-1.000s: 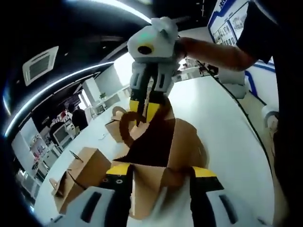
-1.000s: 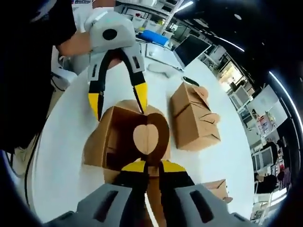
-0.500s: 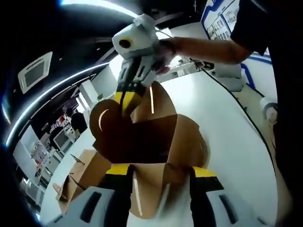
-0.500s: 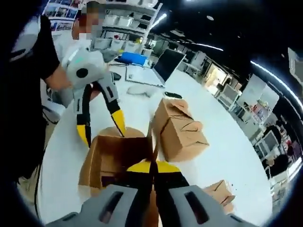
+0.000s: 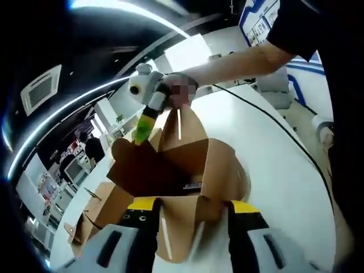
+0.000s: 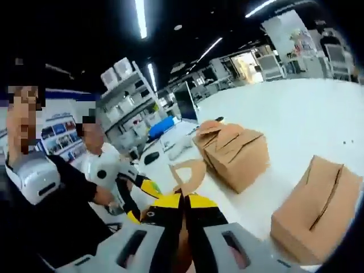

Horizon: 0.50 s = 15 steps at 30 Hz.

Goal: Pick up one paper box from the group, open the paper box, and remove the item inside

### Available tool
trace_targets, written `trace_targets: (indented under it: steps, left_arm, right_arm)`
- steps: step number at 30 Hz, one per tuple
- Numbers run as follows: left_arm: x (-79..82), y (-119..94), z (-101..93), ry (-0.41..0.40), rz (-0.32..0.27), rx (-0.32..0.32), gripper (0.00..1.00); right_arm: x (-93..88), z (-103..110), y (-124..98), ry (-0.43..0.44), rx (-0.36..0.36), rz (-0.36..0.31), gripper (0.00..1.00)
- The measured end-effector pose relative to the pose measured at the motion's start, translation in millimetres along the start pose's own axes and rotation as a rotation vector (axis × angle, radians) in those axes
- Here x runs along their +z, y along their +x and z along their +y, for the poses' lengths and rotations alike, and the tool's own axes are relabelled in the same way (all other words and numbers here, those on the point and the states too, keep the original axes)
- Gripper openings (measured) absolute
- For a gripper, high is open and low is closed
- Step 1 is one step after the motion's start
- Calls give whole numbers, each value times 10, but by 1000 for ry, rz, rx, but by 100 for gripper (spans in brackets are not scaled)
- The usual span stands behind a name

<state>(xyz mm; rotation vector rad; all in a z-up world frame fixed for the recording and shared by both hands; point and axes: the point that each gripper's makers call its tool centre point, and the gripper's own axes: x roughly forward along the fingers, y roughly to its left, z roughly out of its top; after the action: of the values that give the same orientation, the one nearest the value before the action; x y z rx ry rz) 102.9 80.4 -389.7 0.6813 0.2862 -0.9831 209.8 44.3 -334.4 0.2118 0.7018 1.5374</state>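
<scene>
Left gripper [image 5: 193,207]: jaws spread wide, one on each side of the near wall of the open paper box [image 5: 182,170]; whether they press on the cardboard I cannot tell.
Open paper box: stands on the white tabletop [image 5: 273,165] close to the person's edge, flaps up, dark inside; a small pale item [image 5: 192,186] shows just inside the near wall.
Right gripper [image 6: 183,200]: jaws pressed together on the box's handle flap [image 6: 190,172], pinching it; from the left gripper view, the same gripper [image 5: 143,129] comes in from above at the far flap.
Closed boxes: one paper box [image 6: 236,152] with folded handle top stands further in on the tabletop, another [image 6: 315,207] near the right.
Far boxes: more closed boxes [image 5: 99,207] beside the open one toward the far edge.
Background: shelving [image 6: 128,94] and ceiling lights [image 6: 141,17].
</scene>
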Motion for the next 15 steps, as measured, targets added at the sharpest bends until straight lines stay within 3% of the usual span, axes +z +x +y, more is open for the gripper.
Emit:
trace_targets:
  steps: [3, 7, 15]
  left_arm:
    - [4, 5, 2, 5, 1, -1, 49]
    - [3, 6, 2, 5, 1, -3, 49]
    - [5, 13, -1, 9, 0, -5, 49]
  right_arm:
    - [10, -42, 6, 131, 50, -37, 4]
    - [12, -58, 10, 211, 77, -50, 4]
    - [-25, 49, 32, 239, 117, 6, 5]
